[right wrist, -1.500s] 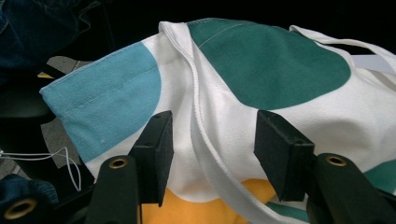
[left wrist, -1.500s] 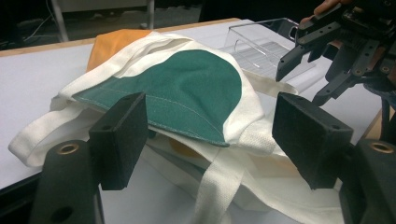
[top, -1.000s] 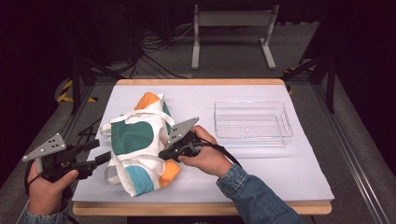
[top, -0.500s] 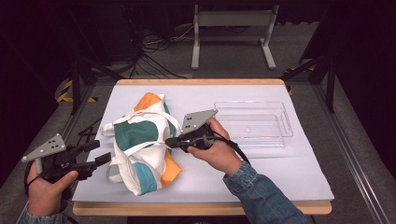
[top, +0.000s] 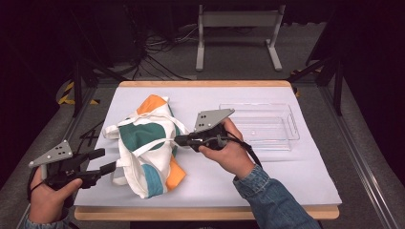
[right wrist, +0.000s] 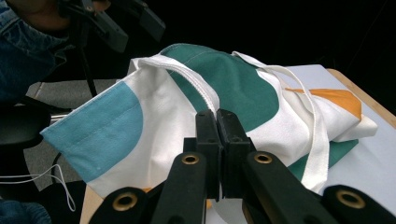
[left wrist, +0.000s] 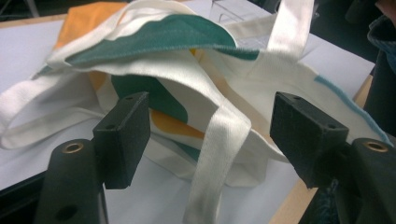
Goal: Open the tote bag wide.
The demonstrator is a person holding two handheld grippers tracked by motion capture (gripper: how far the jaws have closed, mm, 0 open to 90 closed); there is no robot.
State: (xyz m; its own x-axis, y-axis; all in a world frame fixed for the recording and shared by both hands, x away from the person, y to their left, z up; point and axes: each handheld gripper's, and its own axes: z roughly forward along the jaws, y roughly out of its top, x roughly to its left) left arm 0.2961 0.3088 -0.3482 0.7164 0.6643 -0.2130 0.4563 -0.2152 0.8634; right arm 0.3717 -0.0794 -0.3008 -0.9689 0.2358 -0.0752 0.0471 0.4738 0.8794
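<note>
Step in hand: lifting one strap of the canvas tote bag (top: 148,148), judged as opening or straightening out the crumpled bag.
Tote bag position: on the white table cover (top: 286,176), at about 9 o'clock from the table's centre; clear plastic tray (top: 267,125) well apart, at about 2 o'clock.
Right gripper (top: 180,140): jaws pressed together on a white strap (right wrist: 187,74), pinched at the pad tips; strap running taut from the tips back to the bag.
Left gripper (top: 109,167): jaws wide apart, nothing held; low at the bag's 8 o'clock edge, a second strap (left wrist: 219,154) lying loose between the pads without contact.
Doing it well: raise slowly, pulling along the strap's line toward 12 o'clock, never sideways, so the webbing stays seated in the tips.
Left-hand help: close on the loose strap or the near hem before lifting further, giving the bag two anchors.
Risk: thin webbing slipping out of the tip pinch; bag dragging toward the tray instead of unfolding.
Check: bag mouth visible and straps untwisted before any further move.
</note>
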